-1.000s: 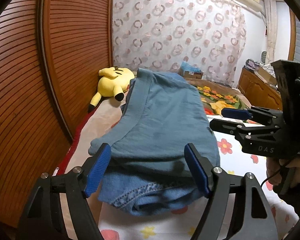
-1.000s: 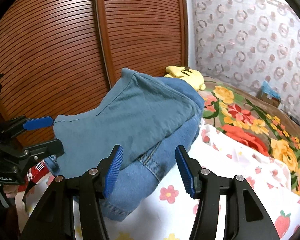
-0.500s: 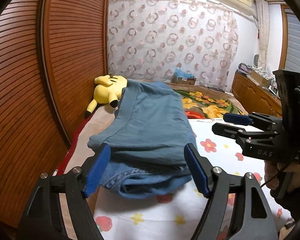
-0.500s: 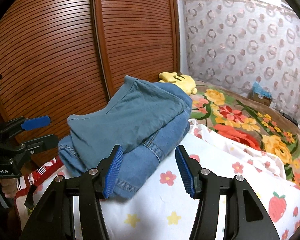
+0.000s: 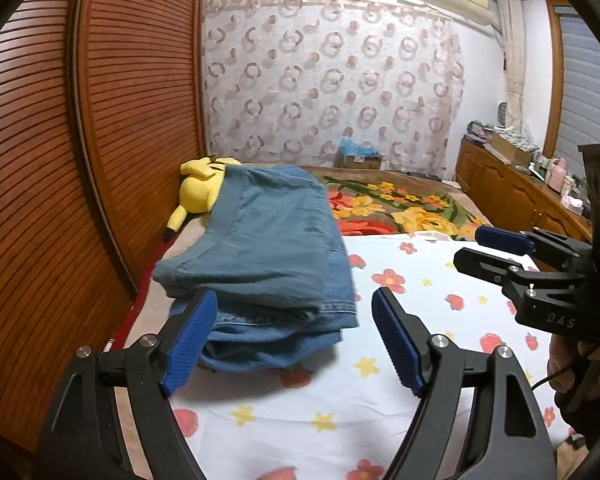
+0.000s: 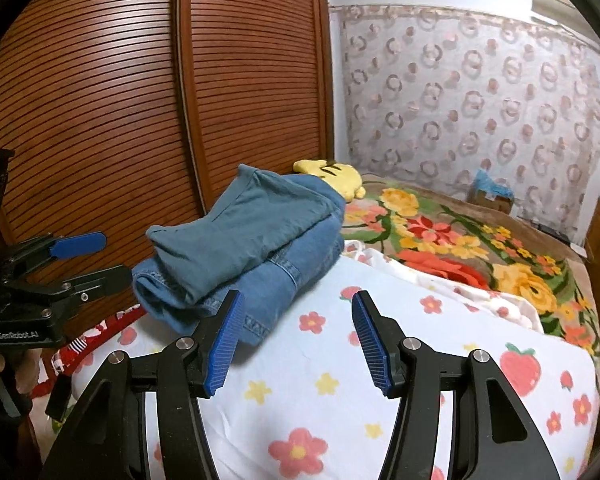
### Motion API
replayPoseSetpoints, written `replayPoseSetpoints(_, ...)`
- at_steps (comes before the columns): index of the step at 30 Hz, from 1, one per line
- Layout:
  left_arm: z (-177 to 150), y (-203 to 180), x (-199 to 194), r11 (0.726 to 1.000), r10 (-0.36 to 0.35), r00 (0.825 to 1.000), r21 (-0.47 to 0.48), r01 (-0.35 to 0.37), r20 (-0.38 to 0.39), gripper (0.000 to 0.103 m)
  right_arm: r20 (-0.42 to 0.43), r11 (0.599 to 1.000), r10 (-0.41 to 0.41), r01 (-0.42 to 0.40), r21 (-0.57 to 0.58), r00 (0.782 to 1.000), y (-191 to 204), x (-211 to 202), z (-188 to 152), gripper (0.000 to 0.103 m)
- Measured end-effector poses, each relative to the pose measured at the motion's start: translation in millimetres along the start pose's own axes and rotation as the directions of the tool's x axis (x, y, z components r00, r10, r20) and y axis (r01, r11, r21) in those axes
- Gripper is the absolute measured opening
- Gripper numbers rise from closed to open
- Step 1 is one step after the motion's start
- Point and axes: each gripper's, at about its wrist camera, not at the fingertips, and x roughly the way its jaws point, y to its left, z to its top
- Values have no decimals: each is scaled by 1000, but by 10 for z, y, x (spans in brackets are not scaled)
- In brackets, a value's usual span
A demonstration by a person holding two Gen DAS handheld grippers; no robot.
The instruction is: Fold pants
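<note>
Folded blue denim pants lie in a stack on the flowered bed sheet, near the bed's left edge. They also show in the right wrist view. My left gripper is open and empty, just in front of the stack. My right gripper is open and empty, to the right of the stack's near corner. Each gripper appears in the other's view: the right one, the left one. Neither touches the pants.
A slatted wooden wardrobe runs along the bed's left side. A yellow plush toy lies behind the pants. A flowered blanket covers the far bed. A wooden cabinet stands at the right.
Both grippers have pulled back and away from the pants. The folded stack has stayed in place on the bed.
</note>
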Motion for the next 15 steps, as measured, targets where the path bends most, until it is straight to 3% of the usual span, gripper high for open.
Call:
replayPoseSetpoints(9,-46,-245,-163,998,-55,998,17,54,33,80,41,993,-107,104,64,993,37,-483,-239,70)
replayPoseSetpoints(15,-99,-465,-224,995,-88,996,39,87,33,80,47,982,-167,161,102,985,96,-746,-405,71)
